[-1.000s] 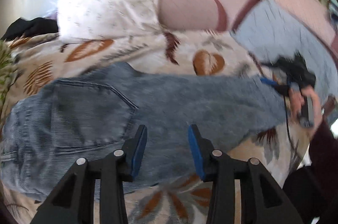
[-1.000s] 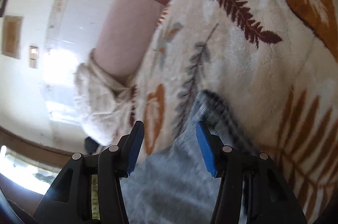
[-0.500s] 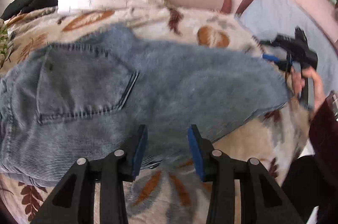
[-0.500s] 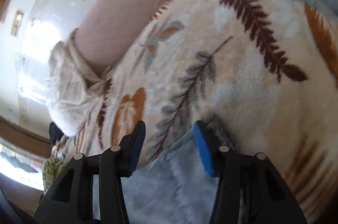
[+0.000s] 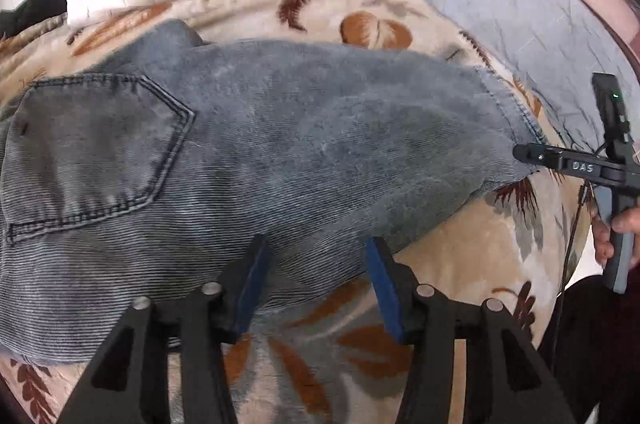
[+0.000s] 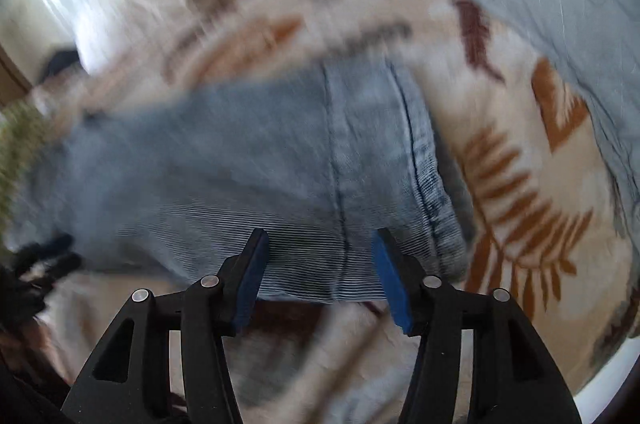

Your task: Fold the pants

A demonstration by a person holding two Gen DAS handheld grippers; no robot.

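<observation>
L view shows pants back pocket; R view (blurred) hem; left tool, right tool both released.

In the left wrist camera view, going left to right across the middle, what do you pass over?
Back pocket → the pants leg → leg hem → right gripper → the hand holding it.

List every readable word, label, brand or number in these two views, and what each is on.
"DAS": on the right gripper's black arm, left wrist view.
No print can be seen on the jeans or blanket.
The right wrist view is blurred; no text readable there.
</observation>
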